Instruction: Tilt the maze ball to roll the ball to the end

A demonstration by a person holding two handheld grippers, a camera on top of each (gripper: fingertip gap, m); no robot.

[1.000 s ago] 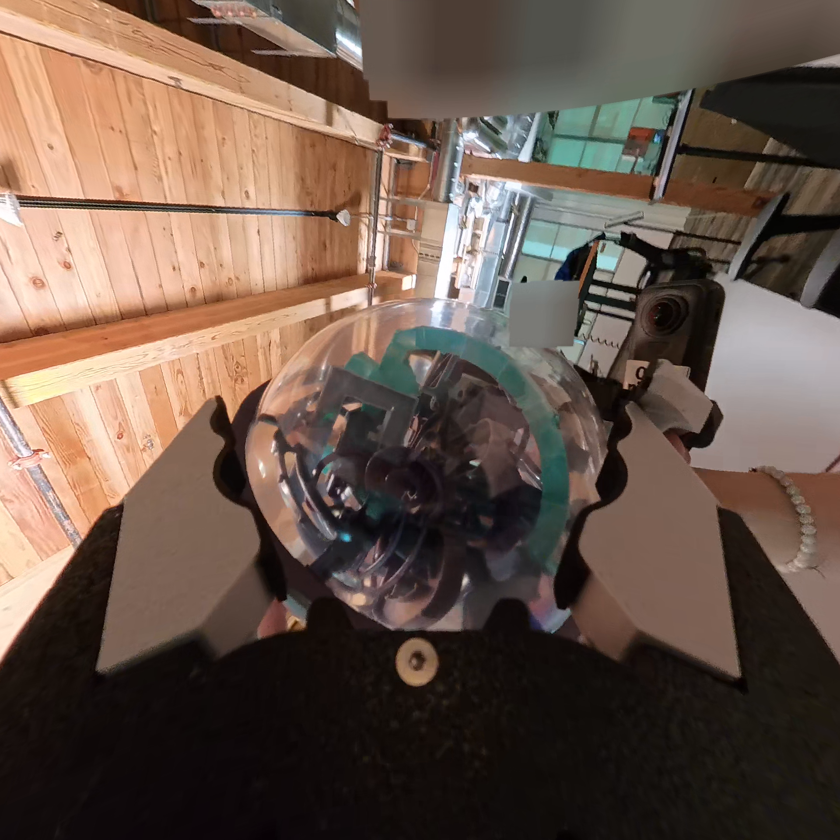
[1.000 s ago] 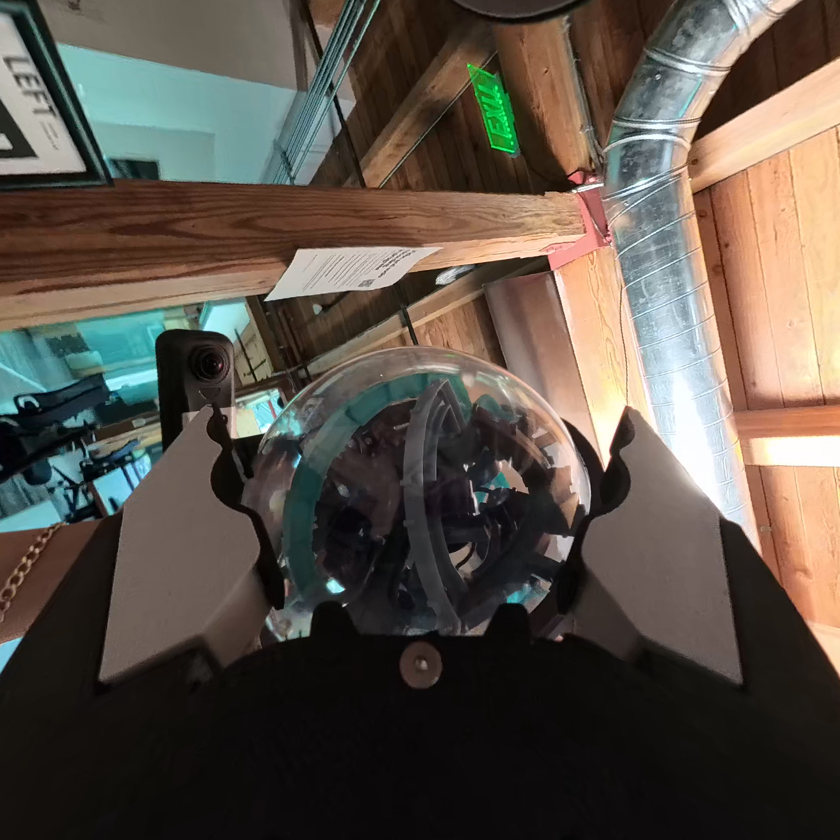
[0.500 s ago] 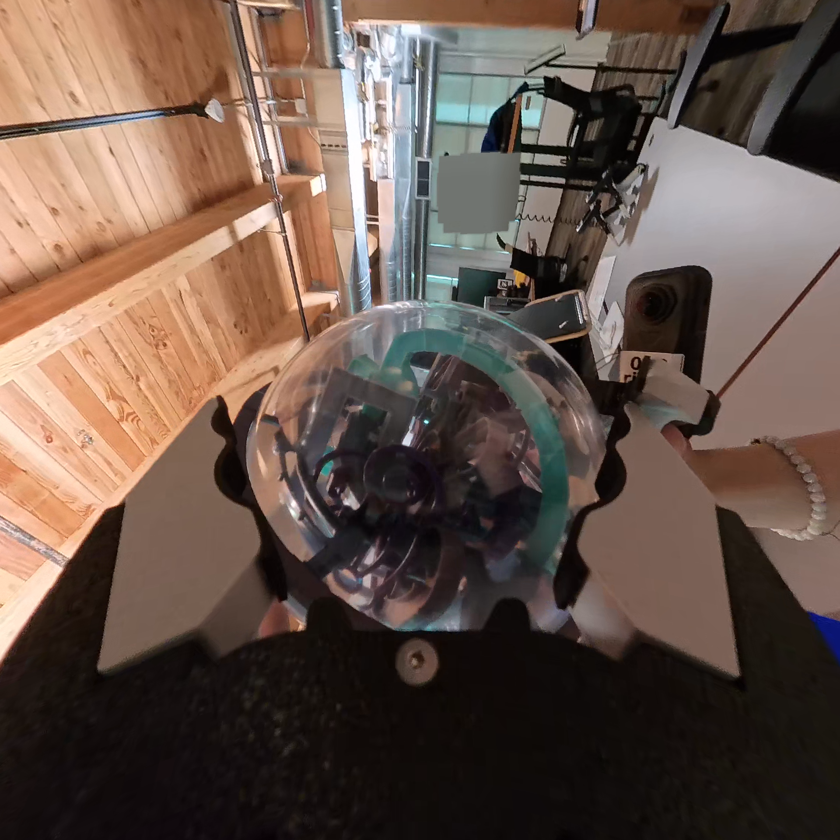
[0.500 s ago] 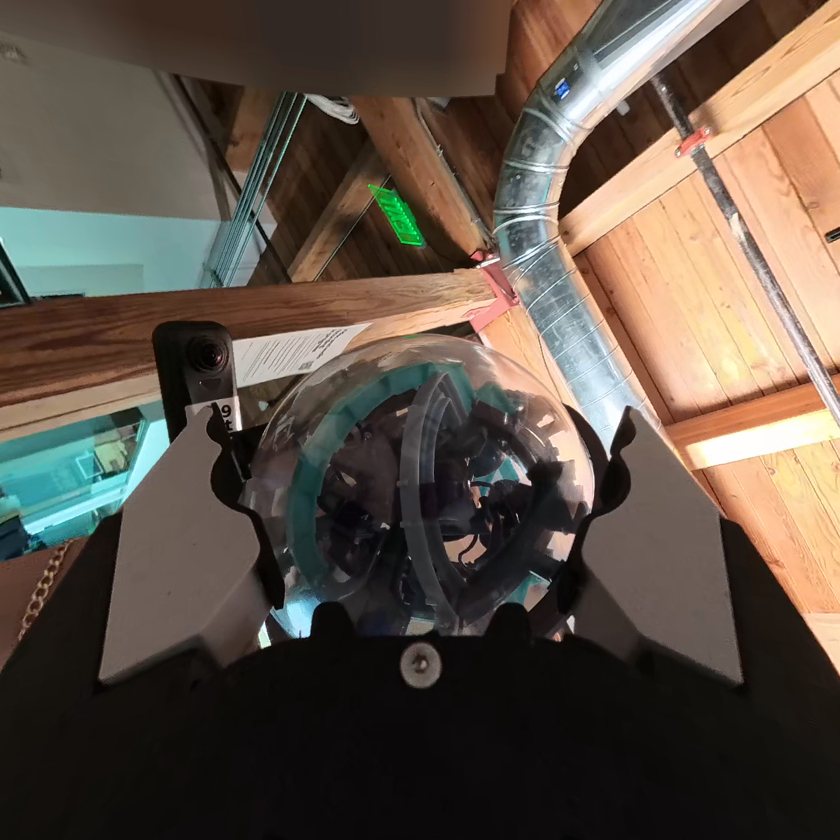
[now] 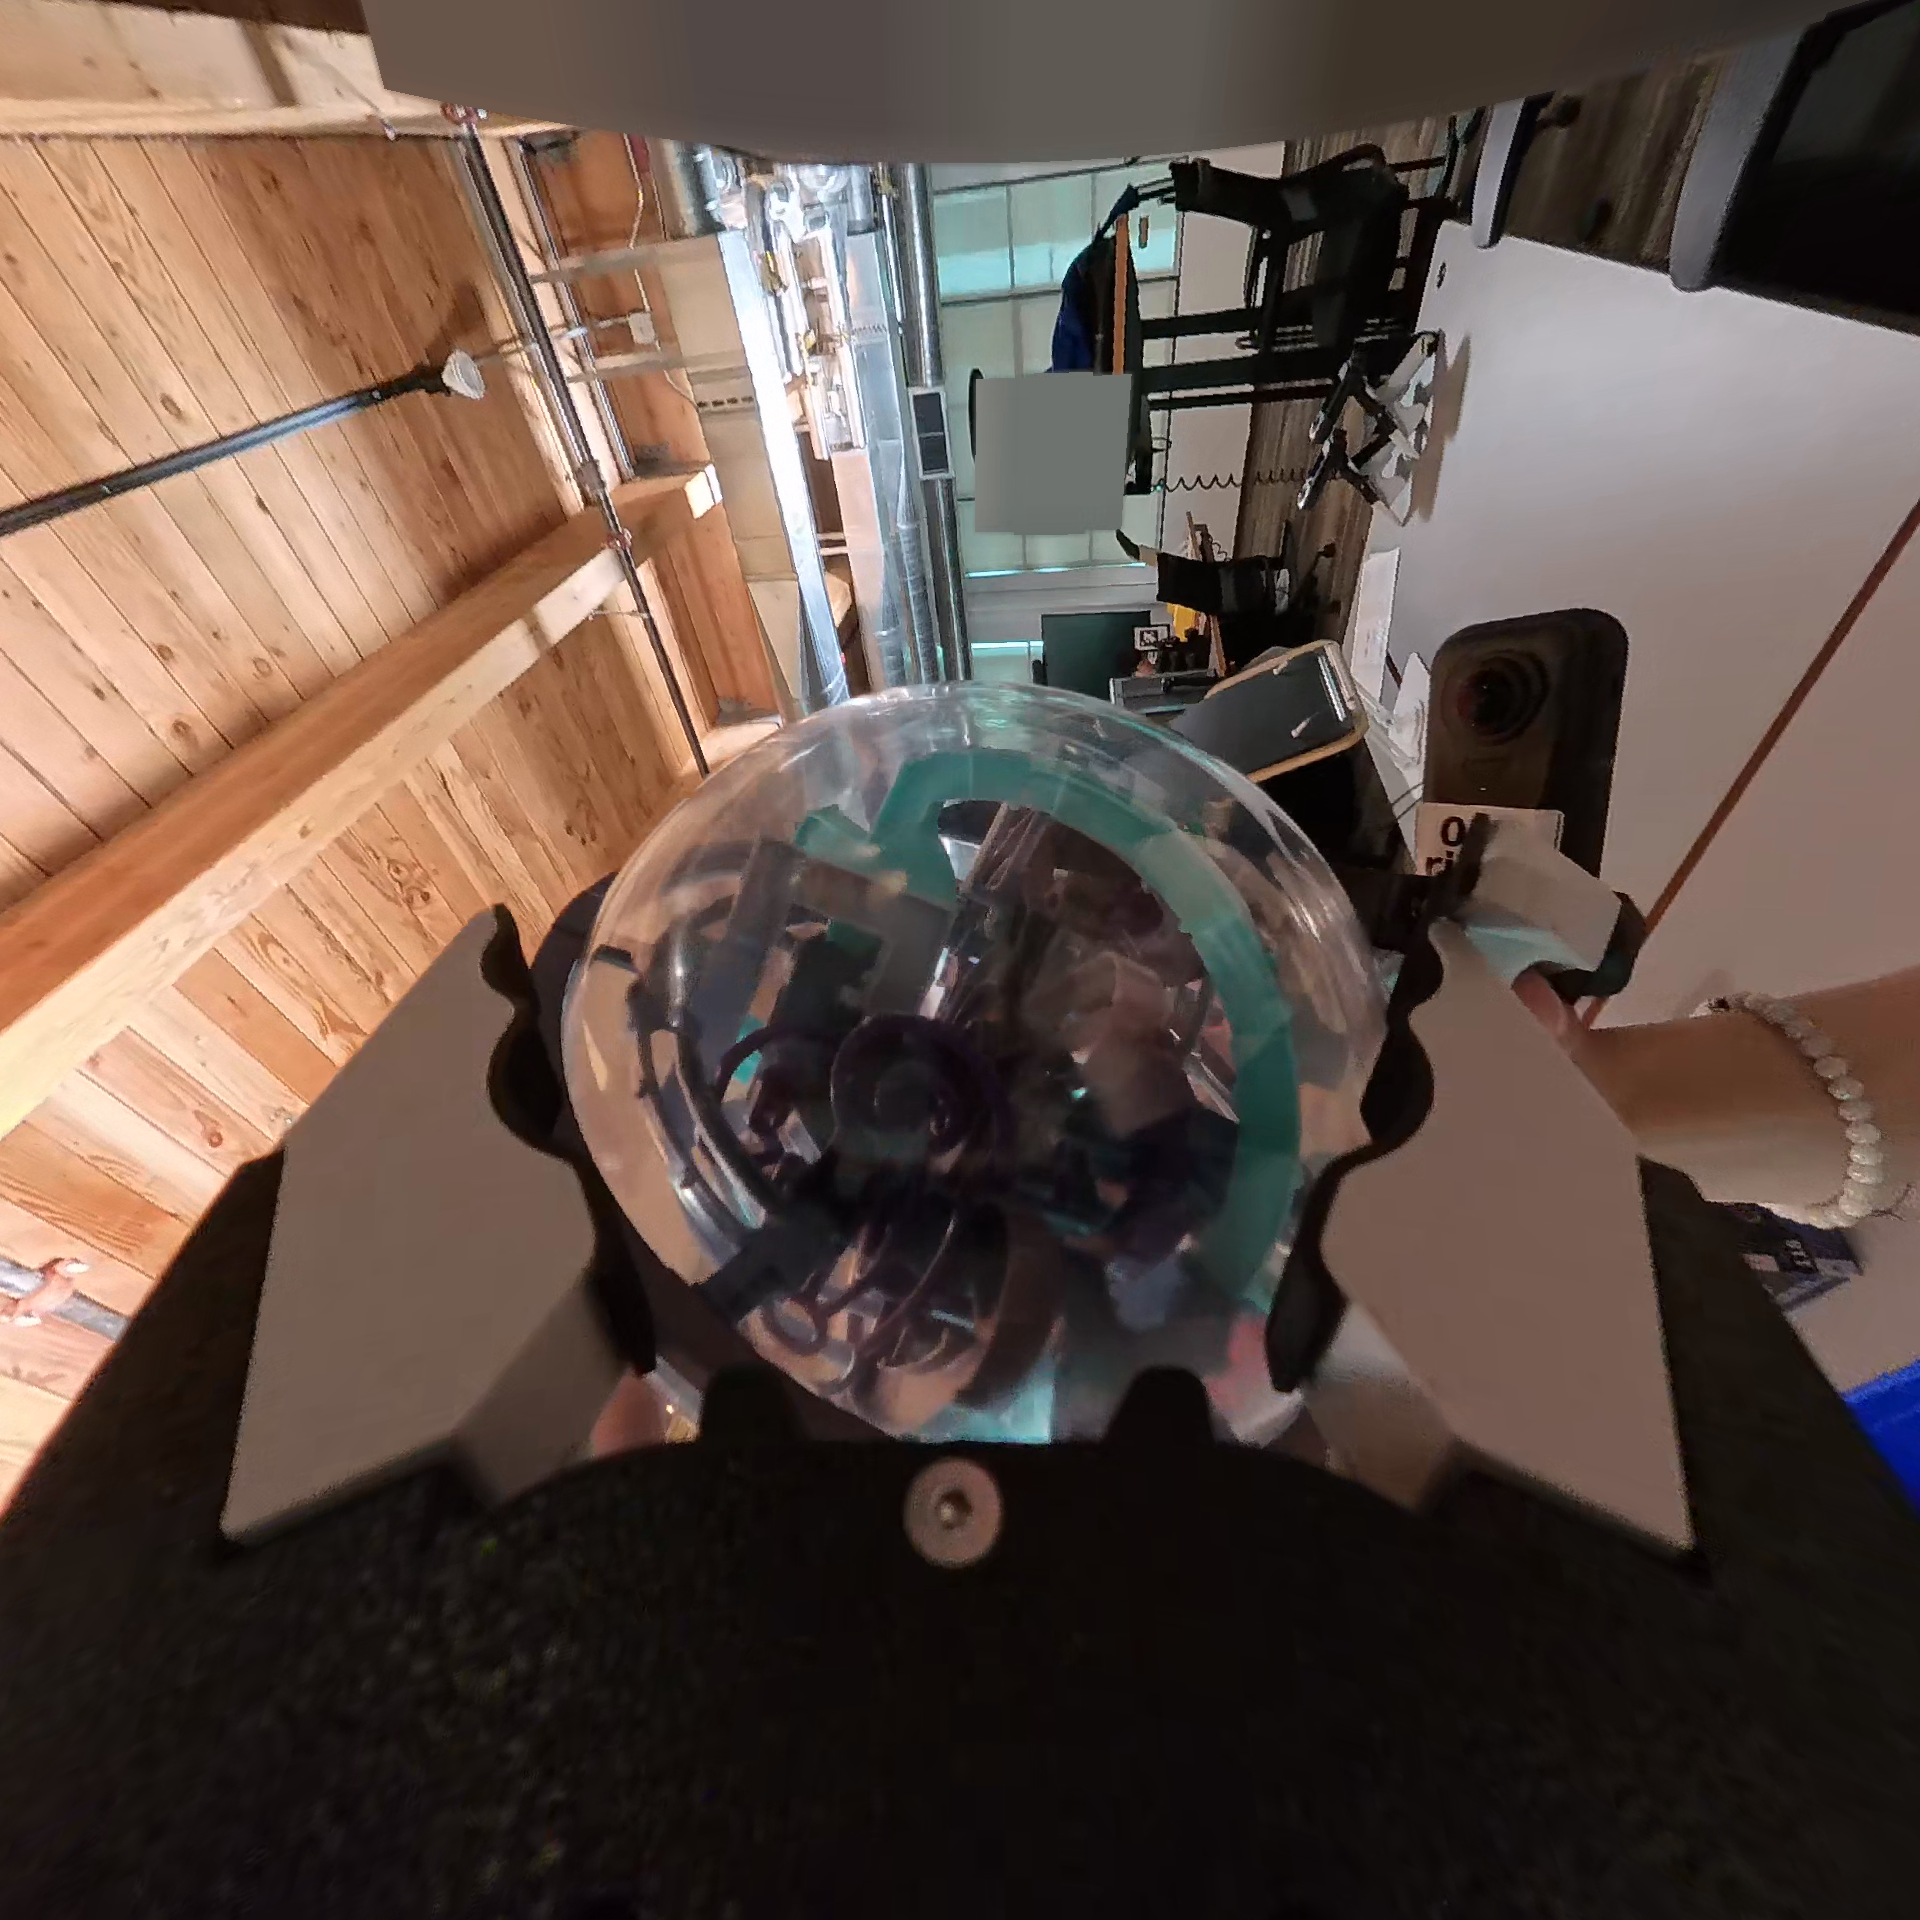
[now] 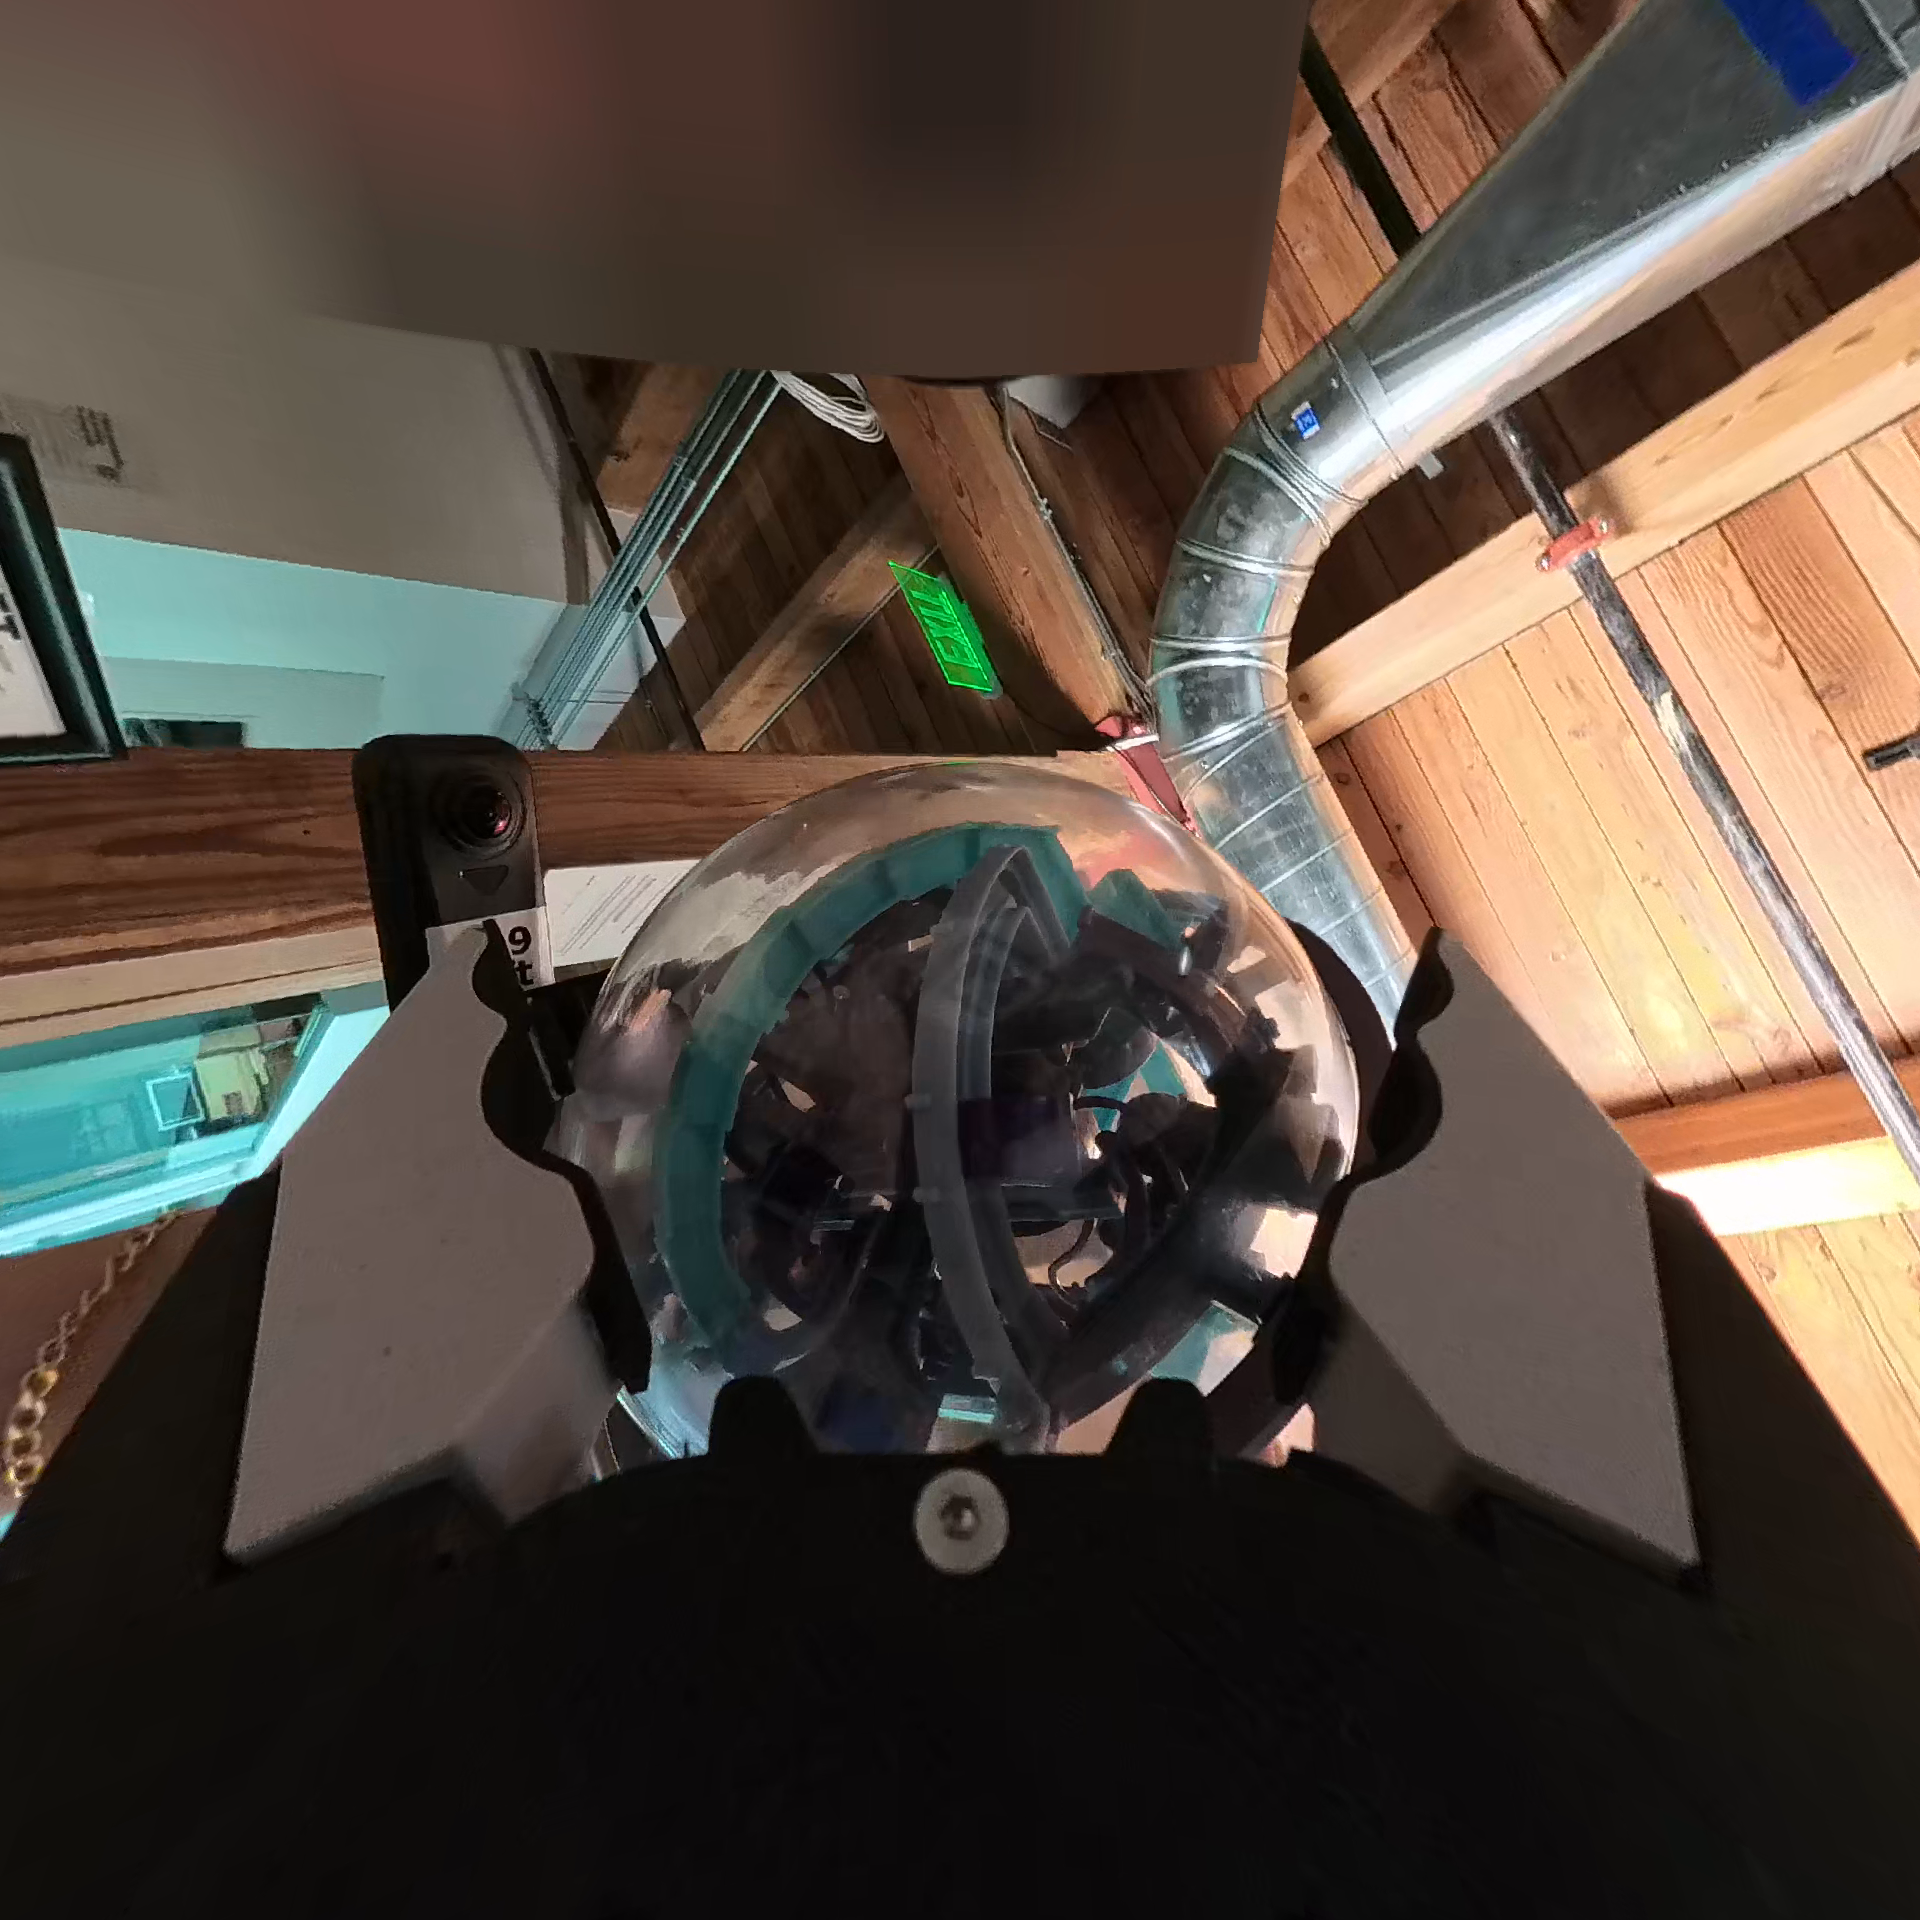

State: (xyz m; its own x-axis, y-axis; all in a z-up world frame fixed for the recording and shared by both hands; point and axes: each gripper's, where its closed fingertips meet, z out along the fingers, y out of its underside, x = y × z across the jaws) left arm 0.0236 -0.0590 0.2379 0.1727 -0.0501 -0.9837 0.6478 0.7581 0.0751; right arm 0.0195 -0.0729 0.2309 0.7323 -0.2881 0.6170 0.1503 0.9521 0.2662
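Overhead: pale wood plank ceiling (image 5: 260, 343) with a heavy beam (image 5: 343, 769) running across it, both views tipped upward and rolled sideways. Left wrist view, far left, a thin black rod (image 5: 208, 457) crosses the planks. Centre, the maze ball (image 5: 977, 1060), a clear sphere with a teal ring and dark, purple-tinted tracks inside, sits between the left gripper's (image 5: 966, 935) two grey fingers (image 5: 416, 1226), spread wide around it, the black scalloped pads pressed to its flanks on both sides. Small rolling ball inside: cannot pick it out. Right of the sphere, the other gripper's black camera (image 5: 1522, 717), and a hand (image 5: 1662, 1091) with a pale bead bracelet (image 5: 1849, 1112). Beyond that, a white table top (image 5: 1662, 436), seen on edge.

Right wrist view, far left, a pale teal wall (image 6: 260, 613) and a dark wood beam (image 6: 177, 842). Next, the left gripper's camera (image 6: 457, 831). Centre, the same maze ball (image 6: 966, 1101), held by the right gripper (image 6: 966, 956), fingers (image 6: 1496, 1247) likewise wide, pads hard against the clear shell from the opposite side. Above it, a green lit sign (image 6: 940, 629). Right, a silver ribbed duct (image 6: 1247, 665) bends across the planks.
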